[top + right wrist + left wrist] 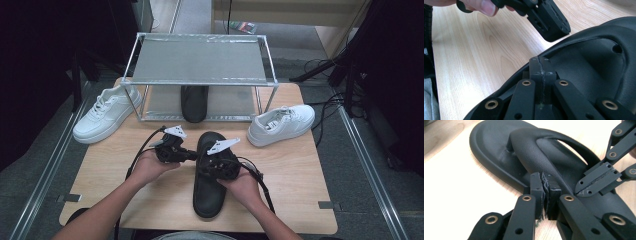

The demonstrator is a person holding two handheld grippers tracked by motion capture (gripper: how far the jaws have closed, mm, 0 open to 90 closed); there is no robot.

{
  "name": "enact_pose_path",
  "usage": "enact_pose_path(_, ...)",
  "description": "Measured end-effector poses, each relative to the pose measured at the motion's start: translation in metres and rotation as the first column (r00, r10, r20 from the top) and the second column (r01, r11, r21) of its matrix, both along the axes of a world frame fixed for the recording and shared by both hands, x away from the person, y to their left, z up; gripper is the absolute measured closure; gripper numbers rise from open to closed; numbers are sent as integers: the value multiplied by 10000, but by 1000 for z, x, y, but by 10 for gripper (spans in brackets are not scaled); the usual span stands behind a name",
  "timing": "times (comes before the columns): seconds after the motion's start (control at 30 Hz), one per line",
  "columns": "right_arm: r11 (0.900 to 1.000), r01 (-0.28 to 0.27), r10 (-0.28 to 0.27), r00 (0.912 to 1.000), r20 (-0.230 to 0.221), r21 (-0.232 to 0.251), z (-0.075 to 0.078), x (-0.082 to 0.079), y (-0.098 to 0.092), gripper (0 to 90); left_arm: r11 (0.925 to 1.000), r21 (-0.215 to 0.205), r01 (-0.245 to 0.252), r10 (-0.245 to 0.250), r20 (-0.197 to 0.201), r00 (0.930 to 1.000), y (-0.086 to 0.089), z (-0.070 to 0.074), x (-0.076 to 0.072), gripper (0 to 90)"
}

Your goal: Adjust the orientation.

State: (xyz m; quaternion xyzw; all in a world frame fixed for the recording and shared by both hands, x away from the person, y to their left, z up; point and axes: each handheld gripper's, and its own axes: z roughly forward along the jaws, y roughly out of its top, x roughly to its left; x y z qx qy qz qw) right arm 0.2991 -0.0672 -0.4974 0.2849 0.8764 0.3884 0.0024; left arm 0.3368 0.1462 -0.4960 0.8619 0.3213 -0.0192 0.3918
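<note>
High view, hidden: the black sandal lies at the lower centre of the table; both grippers and hands cover its middle, so the strap is hard to make out. A second dark shoe sits half under the rack, its far end lost in shadow.
High view, hands: the left hand holds the left gripper pointing right toward the sandal's left edge; the right hand holds the right gripper over the sandal's middle. Forearms enter from the bottom edge.
High view, rest: one white sneaker at the left, another sneaker at the right.
Left gripper view, hidden: the sandal is cut off at the right and bottom edges.
Left gripper view, fingers: the left gripper's jaws stand nearly together, a thin slit between the ridged pads, nothing clamped; the strap rises just past the tips. The right gripper, at the right, rests clenched on the sandal.
Right gripper view, hidden: the sandal runs off the right and bottom edges.
Right gripper view, fingers: the right gripper's jaws are pressed flat together, empty, over the sandal's rim. The left gripper hangs at the top centre, just beside the sandal's edge; whether it touches cannot be told.
</note>
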Motion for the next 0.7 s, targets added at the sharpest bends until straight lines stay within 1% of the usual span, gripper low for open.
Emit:
enact_pose_path(0.07, 9999, 78, -78, 10000, 39, 70, 2, -1, -3, 900, 9998, -198, 27, -30, -140, 9999, 3, 2, 1, 836)
enact_pose_path(0.1, 9999, 96, -97, 9999, 88, 131, 4, -1, -5, 894, 9994, -327, 86, -94, -266, 9996, 4, 2, 1, 795)
enact_pose_path(0.13, 9997, 172, -173, 9998, 84, 183, 6, -2, -8, 890, 9994, -321, 147, -155, -253, 9996, 5, 4, 0, 770)
enact_pose_path(0.2, 9987, 304, -309, 9994, 120, 417, 10, -3, -14, 878, 9979, -542, 361, -379, -321, 9988, 8, 7, -1, 706)
enact_pose_path(0.23, 9977, 376, -380, 9993, 61, 559, 13, -4, -18, 867, 9975, -619, 338, -360, -353, 9987, 8, 9, -2, 672)
enact_pose_path(0.3, 9960, 479, -492, 9987, 149, 754, 18, -6, -24, 829, 9968, -697, 396, -422, -368, 9984, 9, 13, -3, 607)
enact_pose_path(0.4, 9942, 728, -759, 9965, 358, 794, 23, -10, -33, 753, 9973, -573, 459, -483, -415, 9980, 11, 17, -4, 528)
enact_pose_path(0.47, 9926, 924, -959, 9945, 426, 786, 23, -14, -38, 707, 9982, -424, 426, -453, -642, 9969, 11, 20, -5, 517)
enact_pose_path(0.5, 9909, 1076, -1115, 9927, 455, 806, 23, -16, -40, 701, 9979, -420, 483, -513, -738, 9960, 11, 21, -4, 513)
enact_pose_path(0.57, 9880, 1279, -1327, 9898, 517, 868, 22, -19, -44, 666, 9974, -485, 528, -555, -570, 9968, 13, 24, -5, 506)
enact_pose_path(0.6, 9866, 1407, -1453, 9880, 526, 825, 21, -20, -46, 659, 9975, -504, 488, -513, -509, 9974, 13, 25, -5, 497)
enact_pose_path(0.63, 9863, 1464, -1512, 9866, 621, 755, 20, -21, -48, 645, 9976, -522, 456, -478, -430, 9979, 14, 26, -6, 489)
enact_pose_path(0.67, 9851, 1606, -1652, 9831, 785, 608, 20, -23, -49, 635, 9975, -564, 433, -453, -362, 9983, 15, 26, -6, 483)
enact_pose_path(0.7, 9838, 1699, -1748, 9801, 945, 573, 20, -24, -51, 635, 9972, -577, 468, -489, -354, 9982, 17, 27, -6, 470)
